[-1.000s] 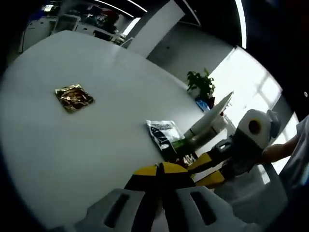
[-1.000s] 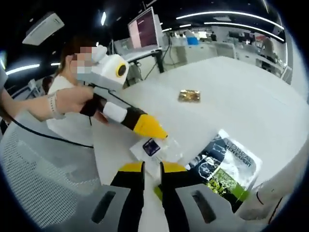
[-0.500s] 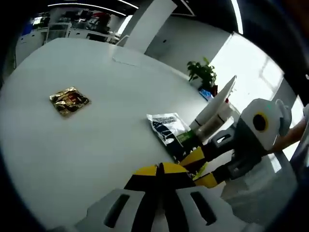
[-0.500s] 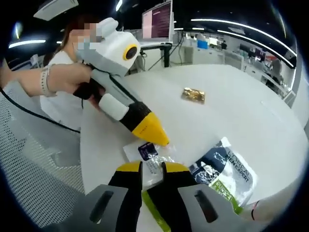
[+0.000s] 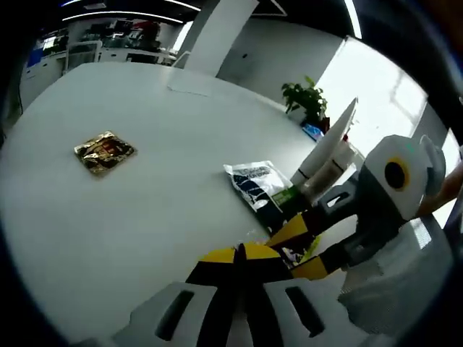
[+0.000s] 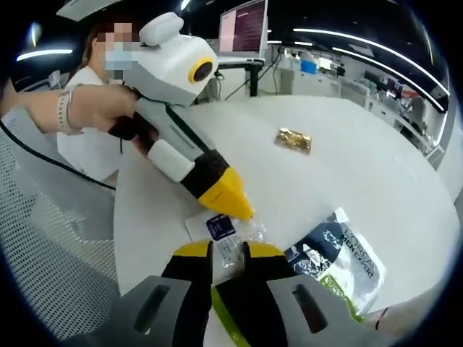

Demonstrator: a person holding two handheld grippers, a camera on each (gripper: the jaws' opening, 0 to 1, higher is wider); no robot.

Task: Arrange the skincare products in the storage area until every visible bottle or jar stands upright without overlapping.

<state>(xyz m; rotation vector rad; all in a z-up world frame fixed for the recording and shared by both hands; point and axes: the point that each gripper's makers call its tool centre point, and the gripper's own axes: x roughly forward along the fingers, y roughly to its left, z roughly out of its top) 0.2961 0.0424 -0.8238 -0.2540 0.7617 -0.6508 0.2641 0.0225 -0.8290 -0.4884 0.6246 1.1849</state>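
Note:
My left gripper (image 5: 239, 253) is shut, with nothing held between its yellow tips. In the right gripper view its tip (image 6: 233, 203) rests at the edge of a small clear sachet with a dark blue label (image 6: 223, 233). My right gripper (image 6: 228, 254) has its jaws a narrow gap apart, and a thin yellow-green packet (image 6: 219, 312) sits edge-on between them. It enters the left gripper view as the right gripper (image 5: 307, 249). A dark, white and green sachet (image 5: 257, 184) (image 6: 340, 262) lies flat beside it. A white tube (image 5: 329, 153) leans behind.
A gold foil sachet (image 5: 105, 150) (image 6: 293, 139) lies alone farther out on the white round table (image 5: 145, 217). A potted plant (image 5: 304, 97) stands beyond the table edge. A person's hand (image 6: 87, 108) holds the left gripper, beside a white mesh chair (image 6: 51, 246).
Both views have swung slightly. The left gripper's tip has come closer to the small clear sachet. The jaws of both grippers stand as before.

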